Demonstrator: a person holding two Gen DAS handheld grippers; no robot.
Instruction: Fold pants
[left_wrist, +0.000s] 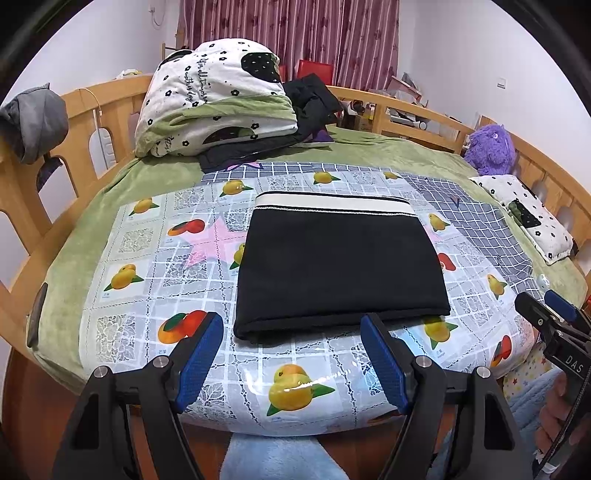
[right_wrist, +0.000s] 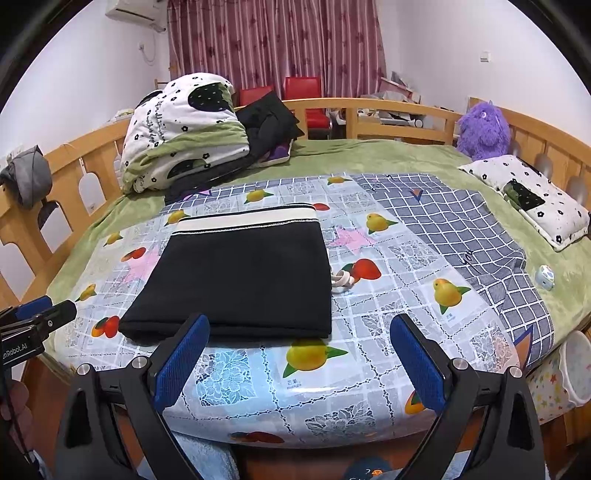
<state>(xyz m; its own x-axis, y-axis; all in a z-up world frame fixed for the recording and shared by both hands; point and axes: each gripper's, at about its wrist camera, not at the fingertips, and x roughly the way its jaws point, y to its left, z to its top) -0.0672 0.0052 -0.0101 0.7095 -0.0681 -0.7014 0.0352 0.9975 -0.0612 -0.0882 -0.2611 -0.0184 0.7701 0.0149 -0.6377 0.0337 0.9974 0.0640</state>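
Black knit pants (left_wrist: 341, 266) with a cream ribbed waistband lie folded into a flat rectangle on the glossy fruit-printed plastic tablecloth (left_wrist: 295, 373) over the bed. Left gripper (left_wrist: 291, 363), blue textured pads spread, holds nothing just short of the fold; right gripper (right_wrist: 299, 365) likewise spread and empty.

Folded pants (left_wrist: 340, 266) lie on the tablecloth (left_wrist: 147, 295), quilt pile (left_wrist: 214, 99) behind-left, pillow (left_wrist: 532, 218) right.
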